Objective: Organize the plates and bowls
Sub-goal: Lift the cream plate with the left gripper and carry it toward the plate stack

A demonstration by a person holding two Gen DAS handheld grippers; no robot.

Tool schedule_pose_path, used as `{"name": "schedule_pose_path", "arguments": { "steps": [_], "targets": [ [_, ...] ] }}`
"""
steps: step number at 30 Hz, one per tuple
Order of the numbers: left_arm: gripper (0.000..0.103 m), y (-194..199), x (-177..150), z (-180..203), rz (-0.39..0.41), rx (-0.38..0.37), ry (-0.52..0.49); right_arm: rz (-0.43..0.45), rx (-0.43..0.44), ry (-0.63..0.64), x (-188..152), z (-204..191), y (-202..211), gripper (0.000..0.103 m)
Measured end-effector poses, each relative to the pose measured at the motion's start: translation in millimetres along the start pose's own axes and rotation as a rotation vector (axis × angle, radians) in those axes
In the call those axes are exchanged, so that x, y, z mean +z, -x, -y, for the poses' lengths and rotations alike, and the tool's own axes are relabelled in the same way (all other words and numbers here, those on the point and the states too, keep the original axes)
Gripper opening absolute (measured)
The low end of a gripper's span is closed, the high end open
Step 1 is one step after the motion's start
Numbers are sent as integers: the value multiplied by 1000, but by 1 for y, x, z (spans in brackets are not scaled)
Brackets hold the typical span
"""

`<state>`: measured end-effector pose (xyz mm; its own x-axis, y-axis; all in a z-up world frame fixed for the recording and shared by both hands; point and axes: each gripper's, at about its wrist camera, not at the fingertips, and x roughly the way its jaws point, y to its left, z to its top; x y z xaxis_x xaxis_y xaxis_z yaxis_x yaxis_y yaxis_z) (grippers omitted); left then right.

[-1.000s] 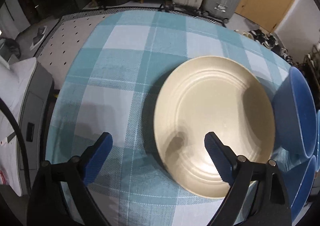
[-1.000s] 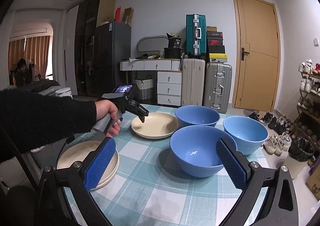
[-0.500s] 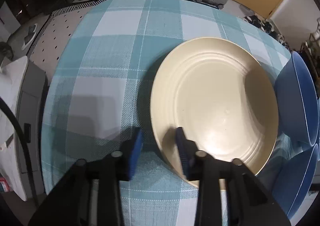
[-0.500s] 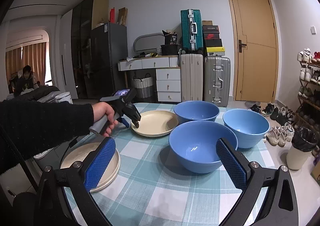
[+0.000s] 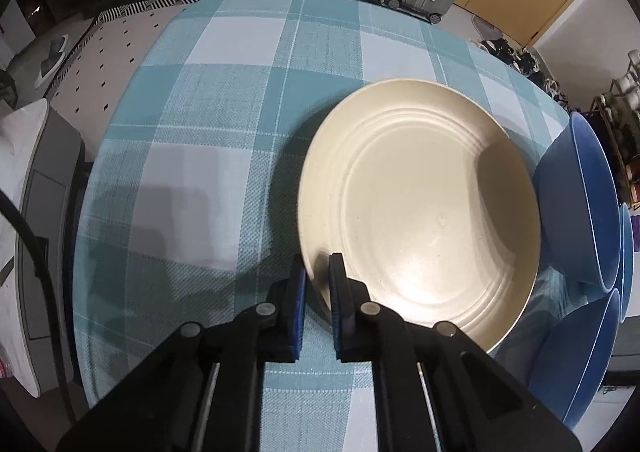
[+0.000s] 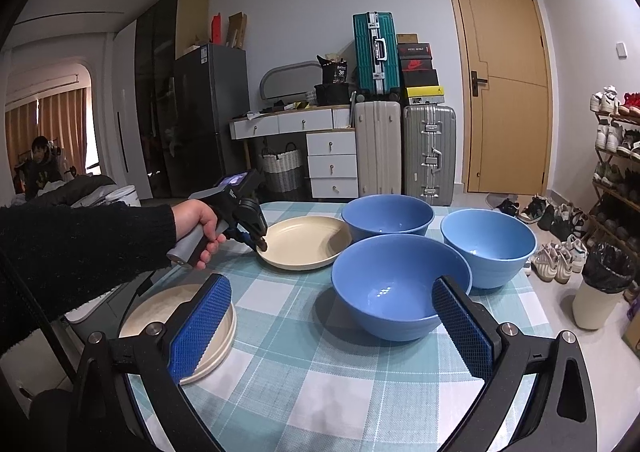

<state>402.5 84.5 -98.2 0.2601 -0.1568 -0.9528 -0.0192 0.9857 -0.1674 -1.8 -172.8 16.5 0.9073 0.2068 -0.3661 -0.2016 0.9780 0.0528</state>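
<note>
Left wrist view: one cream plate (image 5: 420, 219) lies on the checked counter (image 5: 224, 123), filling the centre-right. The left gripper (image 5: 317, 284) comes in from 6 o'clock, its jaws pinching the plate's near-left rim, one blue pad outside the rim and one inside. At 3 to 4 o'clock the frame cuts off blue bowls; three rims can be made out, stacked along the edge, and the nearest bowl (image 5: 576, 199) sits just beside the plate. Whether it touches the plate cannot be told.

Right wrist view: three blue bowls and two cream plates stand on the counter. The front bowl (image 6: 400, 288) sits at centre, a second bowl (image 6: 387, 216) at 12 o'clock behind it, a third bowl (image 6: 488, 248) at 2 o'clock. The gripped plate lies at 11 o'clock, where a hand (image 6: 198, 230) in a black sleeve holds the left gripper on its rim. The second plate (image 6: 160, 312) sits at 8 o'clock, partly hidden behind a blue pad. The right gripper (image 6: 332, 328) hovers with jaws spread wide, nothing between them but the front bowl beyond.
</note>
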Motion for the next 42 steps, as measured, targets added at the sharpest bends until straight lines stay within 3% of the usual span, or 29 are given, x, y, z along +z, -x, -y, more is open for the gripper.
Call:
{"name": "schedule_pose_path", "arguments": {
  "steps": [7, 23, 32, 38, 40, 42],
  "targets": [
    [8, 4, -3, -12, -7, 42, -9, -4, -6, -8, -1, 5, -2, 102],
    [8, 22, -33, -76, 0, 101, 15, -7, -16, 23, -3, 1, -7, 102],
    [10, 25, -41, -81, -17, 131, -7, -24, -25, -1, -4, 4, -11, 102],
    [19, 26, -46, -78, 1, 163, -30, -34, -28, 10, -2, 4, -17, 102],
    [35, 26, -49, -80, 6, 176, -24, -34, -22, 9, -2, 3, -16, 102],
    [42, 26, -53, -82, 15, 185, -17, -31, -20, 9, -3, 3, -15, 102]
  ]
}}
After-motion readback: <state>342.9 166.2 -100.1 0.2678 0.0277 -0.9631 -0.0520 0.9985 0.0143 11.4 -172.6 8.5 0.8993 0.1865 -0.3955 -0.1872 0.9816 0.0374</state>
